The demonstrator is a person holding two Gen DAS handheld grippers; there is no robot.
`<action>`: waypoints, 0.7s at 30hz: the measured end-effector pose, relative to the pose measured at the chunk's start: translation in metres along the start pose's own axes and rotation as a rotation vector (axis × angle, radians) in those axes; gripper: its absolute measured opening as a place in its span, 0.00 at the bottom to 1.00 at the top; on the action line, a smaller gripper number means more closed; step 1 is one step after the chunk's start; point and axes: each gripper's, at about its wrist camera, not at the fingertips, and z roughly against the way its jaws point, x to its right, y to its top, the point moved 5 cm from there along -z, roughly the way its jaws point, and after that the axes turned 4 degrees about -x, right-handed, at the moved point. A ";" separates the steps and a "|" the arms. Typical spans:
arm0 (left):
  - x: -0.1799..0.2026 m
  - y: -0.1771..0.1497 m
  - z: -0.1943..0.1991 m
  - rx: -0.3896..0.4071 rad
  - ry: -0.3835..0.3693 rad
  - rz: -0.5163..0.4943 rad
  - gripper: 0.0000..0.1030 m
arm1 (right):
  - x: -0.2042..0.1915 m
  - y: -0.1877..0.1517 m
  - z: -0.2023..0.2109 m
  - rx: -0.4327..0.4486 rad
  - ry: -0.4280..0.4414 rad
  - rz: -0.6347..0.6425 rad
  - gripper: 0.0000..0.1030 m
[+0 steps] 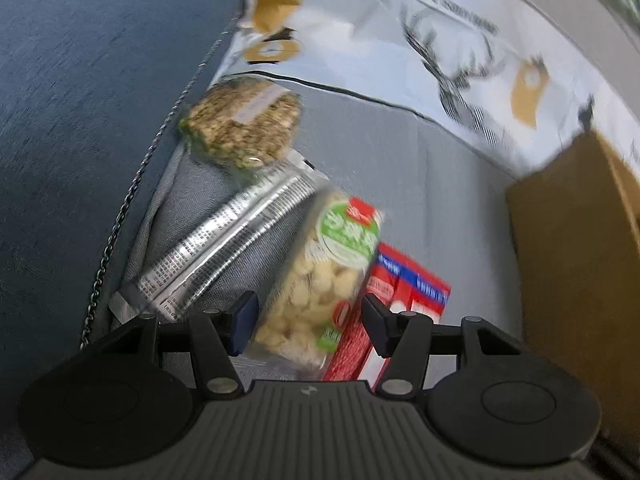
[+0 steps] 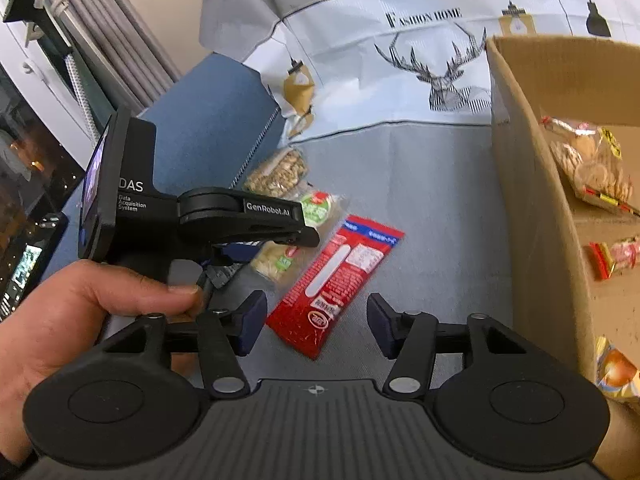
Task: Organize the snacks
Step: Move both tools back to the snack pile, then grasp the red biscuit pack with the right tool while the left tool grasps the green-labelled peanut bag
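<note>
Snacks are partly sorted: the cardboard box (image 2: 532, 184) at the right already holds several packets (image 2: 592, 168), while the red packet (image 2: 336, 284), the green-labelled nut bag (image 1: 320, 280), the silver packet (image 1: 224, 248) and the seed cake (image 1: 244, 124) remain loose on the grey cloth (image 2: 432, 208). Left gripper (image 1: 308, 320) stands part-open over the nut bag without its pads pressing on it. Right gripper (image 2: 316, 320) is likewise part-open and empty above the red packet, so at least four items probably remain.
</note>
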 end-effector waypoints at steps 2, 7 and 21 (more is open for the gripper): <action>0.004 -0.004 0.000 -0.007 0.007 -0.047 0.53 | 0.002 -0.004 -0.005 -0.020 -0.020 0.005 0.57; 0.013 -0.019 0.005 -0.036 -0.016 -0.132 0.40 | 0.002 -0.009 -0.017 -0.048 -0.054 0.018 0.58; -0.001 -0.052 0.029 -0.068 0.014 -0.099 0.40 | 0.002 -0.022 -0.047 -0.100 -0.178 0.088 0.70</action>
